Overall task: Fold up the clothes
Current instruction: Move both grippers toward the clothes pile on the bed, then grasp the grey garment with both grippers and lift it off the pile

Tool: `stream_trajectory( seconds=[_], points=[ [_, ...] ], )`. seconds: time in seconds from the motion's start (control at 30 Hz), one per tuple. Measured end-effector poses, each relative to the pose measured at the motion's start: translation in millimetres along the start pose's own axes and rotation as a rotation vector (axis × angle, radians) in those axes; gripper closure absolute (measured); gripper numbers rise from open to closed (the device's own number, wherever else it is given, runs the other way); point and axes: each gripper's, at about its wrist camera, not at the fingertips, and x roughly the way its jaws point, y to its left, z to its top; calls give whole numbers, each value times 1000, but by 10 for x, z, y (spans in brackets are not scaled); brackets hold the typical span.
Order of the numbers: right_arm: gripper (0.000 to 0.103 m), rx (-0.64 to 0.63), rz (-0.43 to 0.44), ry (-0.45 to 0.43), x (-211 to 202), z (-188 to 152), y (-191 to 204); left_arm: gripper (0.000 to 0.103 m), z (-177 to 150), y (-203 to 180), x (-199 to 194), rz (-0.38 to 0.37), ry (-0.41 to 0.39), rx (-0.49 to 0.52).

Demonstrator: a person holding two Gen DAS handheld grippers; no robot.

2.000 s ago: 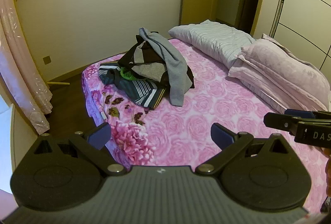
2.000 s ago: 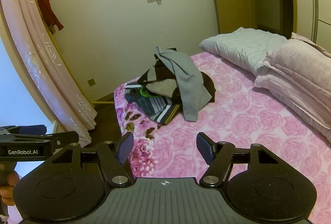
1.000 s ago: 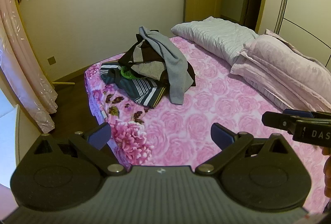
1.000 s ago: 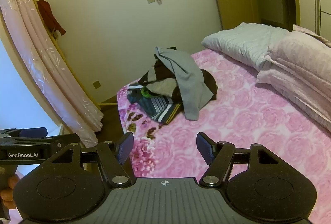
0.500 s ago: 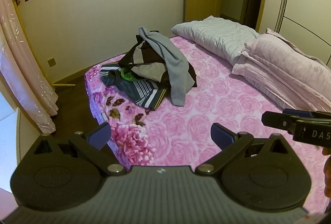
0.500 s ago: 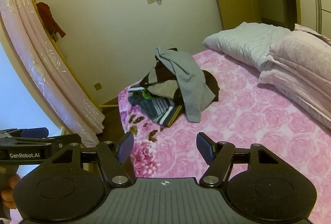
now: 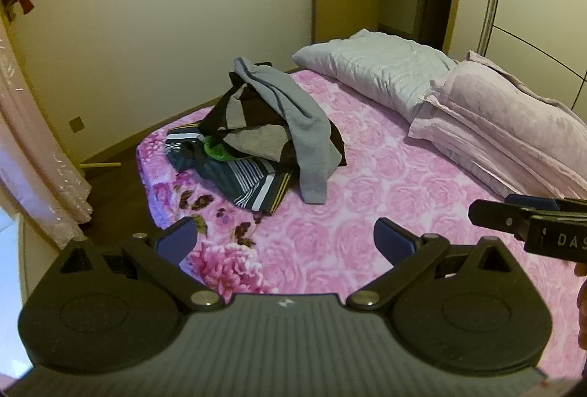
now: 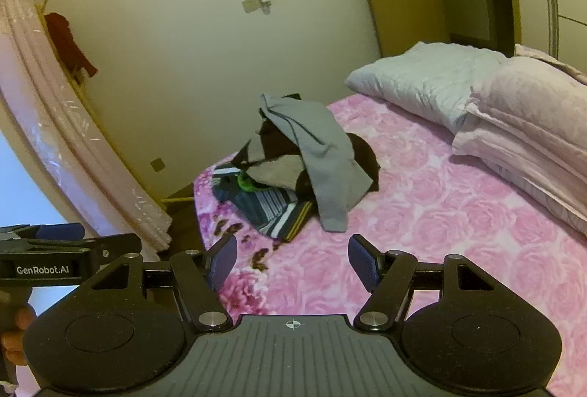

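Clothes pile [image 7: 256, 140] now nearer; pillows [image 7: 495, 125] beside, nothing between.

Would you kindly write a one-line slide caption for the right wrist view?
Open right tool faces a pile of unfolded clothes on a pink floral bed, pillows at right.

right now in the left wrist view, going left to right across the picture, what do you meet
pink curtain → striped garment at the pile's left edge → grey garment draped over the pile → grey-white pillow → pink pillow → right claw poking in at the right edge
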Motion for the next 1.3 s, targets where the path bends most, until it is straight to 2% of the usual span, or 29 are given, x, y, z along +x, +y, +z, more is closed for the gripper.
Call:
stream_trajectory(
  seconds=[0.23, 0.5, 0.8, 1.03, 1.23, 1.3],
  points=[
    [39, 26, -39, 48, 559, 177, 30, 2, 252, 262, 560, -35, 52, 13],
    [39, 57, -64, 119, 1629, 492, 19, 2, 702, 761, 1557, -38, 136, 22],
    [39, 78, -118, 119, 2806, 1063, 36, 2, 1348, 1187, 2696, -58, 176, 42],
    [39, 37, -156, 56, 3624, 1483, 4, 2, 1886, 1353, 3521, -84, 170, 63],
    [40, -38, -197, 38, 4315, 1644, -99, 2, 2188, 1421, 4216, -91, 180, 87],
    [45, -63, -201, 39, 4532, 1655, -154, 2, 2240, 1421, 4421, -96, 185, 93]
  ],
)
